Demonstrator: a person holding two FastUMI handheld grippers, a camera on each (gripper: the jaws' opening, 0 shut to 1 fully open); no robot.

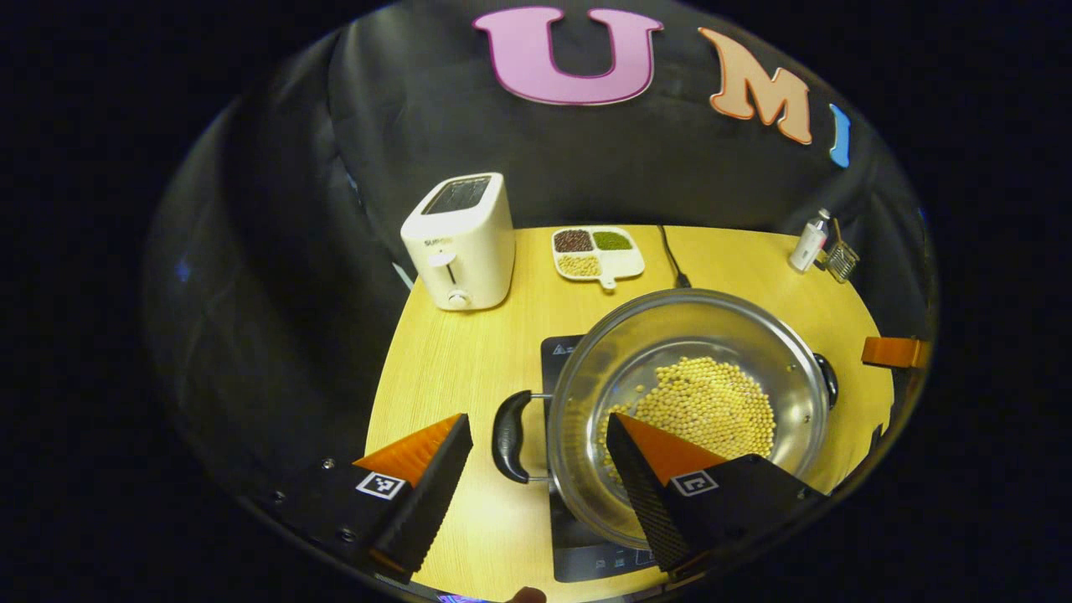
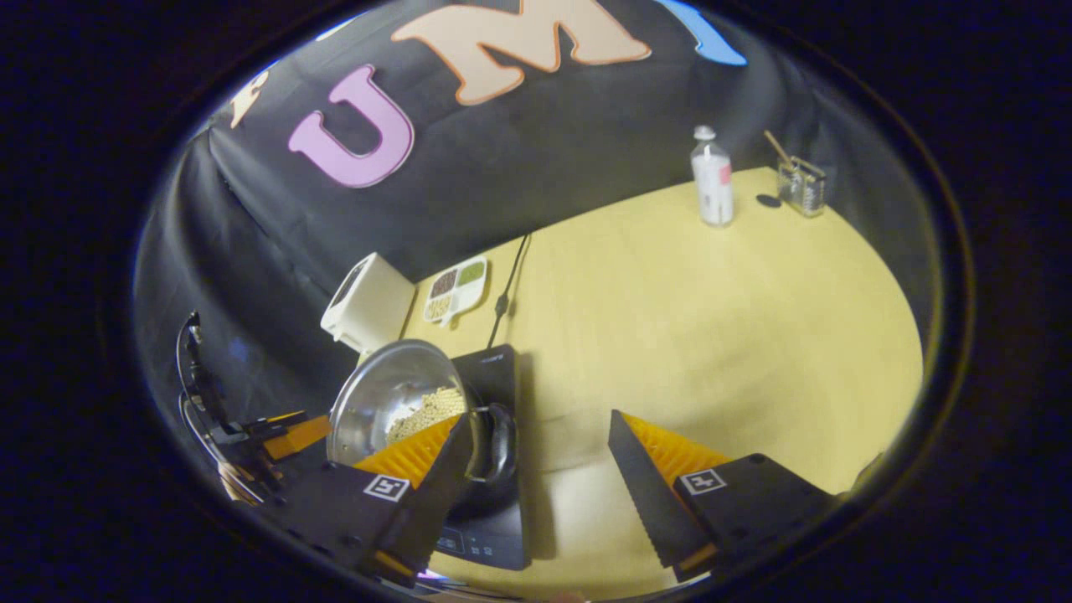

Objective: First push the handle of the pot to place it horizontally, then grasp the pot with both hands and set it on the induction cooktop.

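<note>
Seemingly the job is nearly finished: the steel pot (image 1: pixel 687 402), holding a heap of soybeans (image 1: pixel 708 402), sits over the black induction cooktop (image 1: pixel 586 553) on the yellow table (image 1: pixel 444 360), and its two black side handles lie level, one at the left (image 1: pixel 511 435) and one at the far right rim (image 1: pixel 827 378). Whether the pot's base rests fully on the glass or is a shade above it is hard to judge from this angle. What looks left is only to confirm it is settled and clear both tools.

The left gripper (image 1: pixel 536 477) has its fingers spread wide, holding nothing; the left handle lies between them, and its right finger overlaps the pot's near rim in the picture. In the right gripper view, the right gripper (image 2: pixel 536 477) is likewise spread and empty, with the pot (image 2: pixel 402 402) and its near handle (image 2: pixel 500 444) just behind its left finger, and bare table ahead.
</note>
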